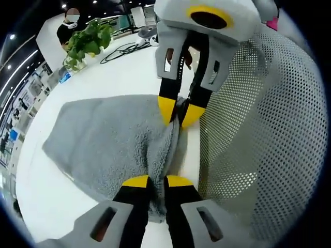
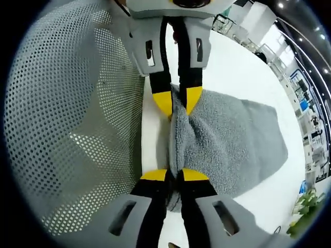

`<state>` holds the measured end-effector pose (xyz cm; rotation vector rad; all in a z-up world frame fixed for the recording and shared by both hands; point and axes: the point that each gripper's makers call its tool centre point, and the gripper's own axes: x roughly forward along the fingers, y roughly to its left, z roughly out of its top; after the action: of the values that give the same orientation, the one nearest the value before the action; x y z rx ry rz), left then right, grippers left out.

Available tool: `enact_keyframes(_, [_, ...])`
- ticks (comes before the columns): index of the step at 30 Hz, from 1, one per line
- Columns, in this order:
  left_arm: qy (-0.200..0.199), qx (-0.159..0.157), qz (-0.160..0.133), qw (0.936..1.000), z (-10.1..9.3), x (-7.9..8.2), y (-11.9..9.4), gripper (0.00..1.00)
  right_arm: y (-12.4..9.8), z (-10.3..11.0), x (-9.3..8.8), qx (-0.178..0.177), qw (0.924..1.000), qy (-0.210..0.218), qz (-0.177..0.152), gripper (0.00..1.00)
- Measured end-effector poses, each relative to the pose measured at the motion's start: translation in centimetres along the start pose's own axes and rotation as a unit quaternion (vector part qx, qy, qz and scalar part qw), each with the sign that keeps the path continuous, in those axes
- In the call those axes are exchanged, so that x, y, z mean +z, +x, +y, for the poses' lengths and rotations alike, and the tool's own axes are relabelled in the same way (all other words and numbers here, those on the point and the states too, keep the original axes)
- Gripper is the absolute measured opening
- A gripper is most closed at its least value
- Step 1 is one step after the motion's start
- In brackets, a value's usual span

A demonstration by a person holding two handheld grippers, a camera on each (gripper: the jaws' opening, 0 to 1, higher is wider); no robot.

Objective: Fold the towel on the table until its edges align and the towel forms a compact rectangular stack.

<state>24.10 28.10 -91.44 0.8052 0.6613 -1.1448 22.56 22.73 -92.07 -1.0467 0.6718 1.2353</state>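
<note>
Pinching the towel [image 1: 111, 142] edge in my left tongs [image 1: 157, 182] and right tongs [image 2: 174, 175] at the table [image 1: 129, 72] edge, I judge the next move carries it across to the far edge.

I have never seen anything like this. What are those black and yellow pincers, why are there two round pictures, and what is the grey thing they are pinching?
These are two hand-held grippers; no robot arm is involved. Each carries a fisheye camera looking along its own fingers, hence two round pictures. In the left gripper view, the left gripper rises from the bottom and the right gripper faces it. The right gripper view mirrors this. Both are shut on one edge of a grey towel lying on a white table. Beside it stands a perforated mesh surface; a potted plant sits farther off.
</note>
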Motion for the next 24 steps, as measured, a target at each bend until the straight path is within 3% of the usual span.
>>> enact_keyframes(6, [-0.003,0.003,-0.005,1.0,0.1,0.2,-0.2,0.09,-0.1,-0.4,0.0,-0.001,0.9996,0.028,-0.01,0.05])
enact_keyframes(10, [-0.024,0.001,0.001,0.9997,0.2,0.2,-0.3,0.08,-0.3,-0.3,0.1,-0.008,0.9997,0.019,-0.017,0.04])
enact_keyframes(15, [-0.023,0.013,-0.008,0.9996,0.5,0.4,-0.8,0.07,-1.3,-0.9,0.7,-0.028,0.9993,0.009,-0.023,0.04])
enact_keyframes(24, [-0.048,0.037,-0.034,0.9976,2.5,1.7,-2.5,0.07,-3.7,-4.0,2.2,-0.082,0.994,0.035,-0.063,0.03])
